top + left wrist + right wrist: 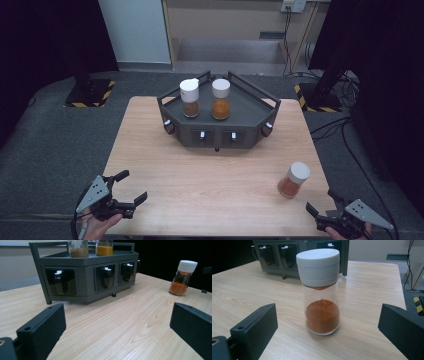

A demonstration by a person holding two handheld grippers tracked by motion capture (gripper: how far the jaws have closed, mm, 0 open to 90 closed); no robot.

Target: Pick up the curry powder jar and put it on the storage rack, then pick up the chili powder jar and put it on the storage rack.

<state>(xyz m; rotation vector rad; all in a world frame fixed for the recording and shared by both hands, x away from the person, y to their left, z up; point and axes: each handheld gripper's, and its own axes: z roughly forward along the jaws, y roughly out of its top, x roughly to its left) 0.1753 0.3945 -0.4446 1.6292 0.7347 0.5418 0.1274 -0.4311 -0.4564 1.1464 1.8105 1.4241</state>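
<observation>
Three glass jars: one (pixel 321 292) upright ahead of the right tool (pixel 325 340); two on the rack (pixel 250 112). Both tools, left tool (pixel 131 187) included, gape apart.

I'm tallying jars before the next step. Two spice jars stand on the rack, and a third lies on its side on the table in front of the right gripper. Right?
Not quite: the third jar stands upright on the table, white cap on top, as the right gripper view shows. The rest holds: two jars stand on the rack, and the third sits ahead of the open right gripper.
</observation>
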